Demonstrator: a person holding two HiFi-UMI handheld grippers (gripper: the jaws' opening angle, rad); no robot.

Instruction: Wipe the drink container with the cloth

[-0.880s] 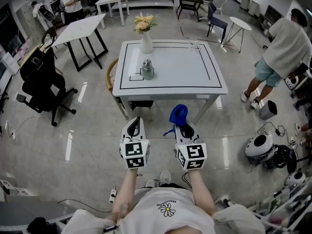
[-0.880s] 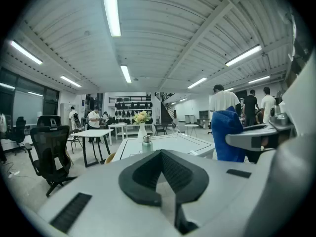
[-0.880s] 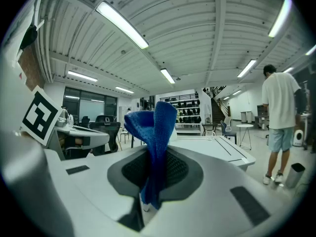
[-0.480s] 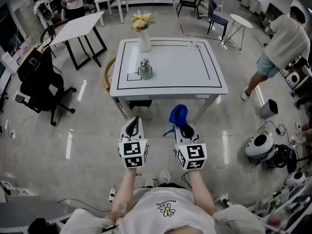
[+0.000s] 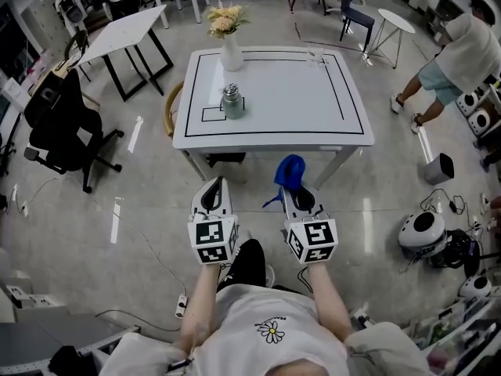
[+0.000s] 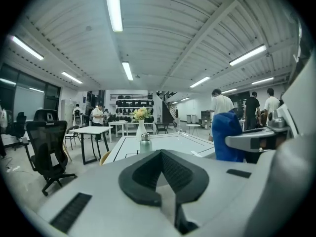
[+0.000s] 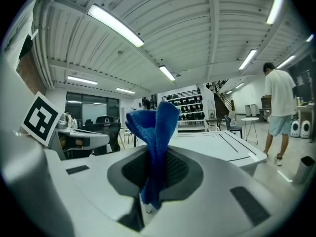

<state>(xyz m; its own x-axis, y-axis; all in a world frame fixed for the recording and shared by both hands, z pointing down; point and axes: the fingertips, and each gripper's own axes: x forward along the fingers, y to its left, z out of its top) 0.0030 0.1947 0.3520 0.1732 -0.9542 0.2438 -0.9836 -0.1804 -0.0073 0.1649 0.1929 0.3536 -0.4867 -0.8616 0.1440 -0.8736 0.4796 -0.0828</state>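
A small metal drink container [image 5: 232, 101] with a silver lid stands on the left part of the white table [image 5: 313, 108], inside a small black-outlined square. In the left gripper view the container [image 6: 145, 143] shows far ahead. My right gripper [image 5: 295, 193] is shut on a blue cloth [image 5: 290, 171], which sticks up out of its jaws; in the right gripper view the cloth [image 7: 155, 132] fills the middle. My left gripper [image 5: 213, 193] is shut with nothing in it. Both grippers hang over the floor, short of the table's near edge.
A white vase with flowers [image 5: 227, 49] stands behind the container. A black office chair [image 5: 59, 120] is at the left, a wooden chair [image 5: 171, 108] beside the table. A person [image 5: 458, 57] walks at the right. Round white devices and cables [image 5: 427, 233] lie on the floor right.
The table sits closer to both grippers in the head view than before, and my leg now shows below between the arms. The person at the right has walked further away. Both grips are unchanged.
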